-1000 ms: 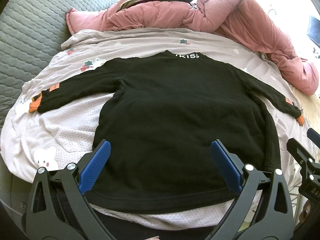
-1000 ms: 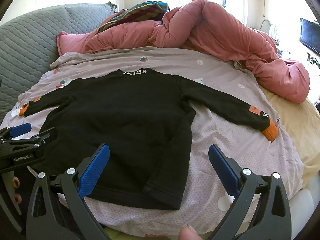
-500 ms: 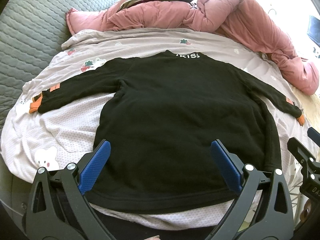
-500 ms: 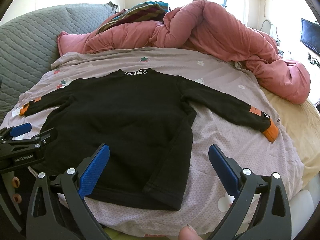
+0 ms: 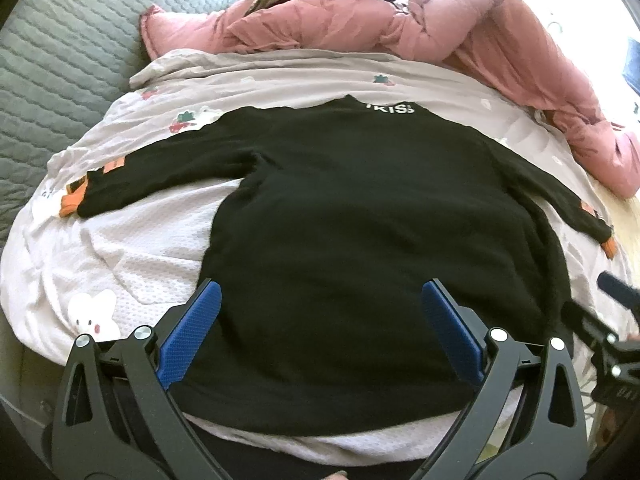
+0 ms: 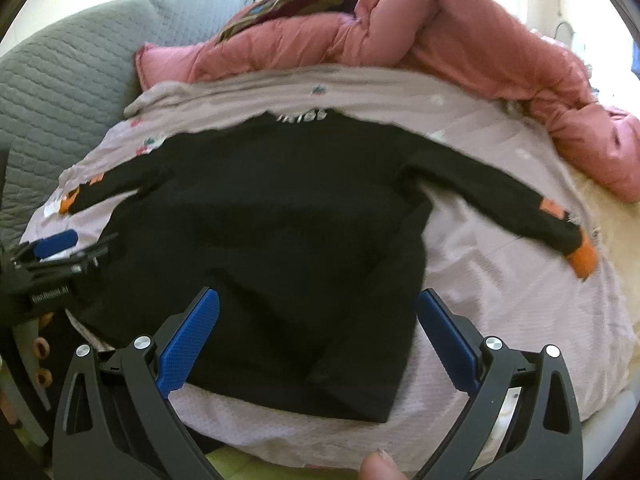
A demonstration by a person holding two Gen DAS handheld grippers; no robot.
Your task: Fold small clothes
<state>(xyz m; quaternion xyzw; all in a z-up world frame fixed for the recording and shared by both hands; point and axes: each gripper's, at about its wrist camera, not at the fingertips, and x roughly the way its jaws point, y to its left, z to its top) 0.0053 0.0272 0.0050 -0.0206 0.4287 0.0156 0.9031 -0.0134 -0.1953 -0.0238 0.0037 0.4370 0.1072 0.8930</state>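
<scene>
- Task item: a small black long-sleeved knit top with orange cuffs [image 5: 360, 248] lies flat and spread on the bed, back side up, white lettering at the collar, both sleeves out to the sides. In the left wrist view it fills the centre of the frame; in the right wrist view [image 6: 280, 248] it sits centre-left.
- Support: a pale grey-pink printed bedsheet [image 5: 132, 264] carries the top. A rumpled pink quilted duvet [image 5: 460, 28] lies along the upper edge of the frame, well apart from the top.
- Left hand-held gripper [image 5: 318, 320]: blue-padded jaws spread wide, nothing between them, poised above the hem region. The view matches the one half a second earlier almost exactly; this gripper has held position.
- Right hand-held gripper [image 6: 318, 324]: jaws likewise spread wide and empty. Its view is now motion-blurred, and the top has shifted rightward in frame compared with half a second ago, so that the lower right hem corner now lies between the jaws. This gripper has begun to move.
- Judgement: no fold is made yet. The right unit appears to be starting its approach, probably toward the hem corner or the right sleeve [image 6: 500, 200]; the left one waits.
- A fingertip [image 6: 378, 466] shows at the bottom edge of the right wrist view.
</scene>
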